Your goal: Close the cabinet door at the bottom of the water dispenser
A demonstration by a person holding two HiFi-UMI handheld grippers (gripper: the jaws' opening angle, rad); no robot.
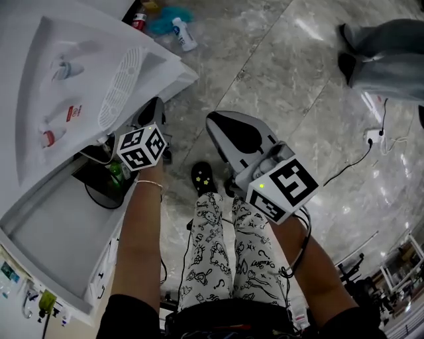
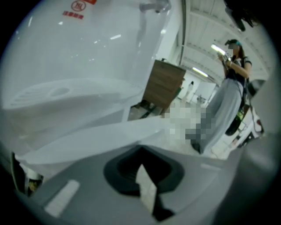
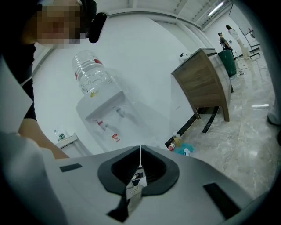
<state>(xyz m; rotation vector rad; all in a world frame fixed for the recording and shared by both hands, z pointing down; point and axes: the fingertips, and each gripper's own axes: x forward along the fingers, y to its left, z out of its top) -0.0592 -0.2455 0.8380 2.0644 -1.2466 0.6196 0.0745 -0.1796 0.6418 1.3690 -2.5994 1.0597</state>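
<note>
Head view, read left to right from the water dispenser (image 1: 73,59).

- Water dispenser: white, at the far left, seen from above. Its taps (image 1: 63,69) and drip tray (image 1: 122,86) face up toward the camera.
- Cabinet door (image 1: 53,228): swung open at the dispenser's foot, a white panel reaching out toward the lower left. The dark compartment (image 1: 99,179) behind it is exposed, with something green inside (too small to identify).
- Left tongs (image 1: 154,109): just right of the dispenser's front, below the drip tray and above the open compartment. Contact with the dispenser or door cannot be determined. In the left gripper view the left tongs (image 2: 141,163) are clenched tip to tip with nothing between them, and the dispenser's front fills the frame behind them.
- Shoe (image 1: 203,177): on the marble floor (image 1: 278,66), right of the dispenser, between the two arms.
- Right tongs (image 1: 218,120): further right, well apart from the dispenser and over bare floor. In the right gripper view the right tongs (image 3: 140,151) are likewise clenched on nothing. That view shows the dispenser at a distance, with a water bottle (image 3: 92,77) on top.
- Beyond the dispenser, on the floor: a white bottle (image 1: 183,33) beside a teal cloth (image 1: 165,16).
- Far right of the dispenser: a second person's legs (image 1: 384,59).
</note>
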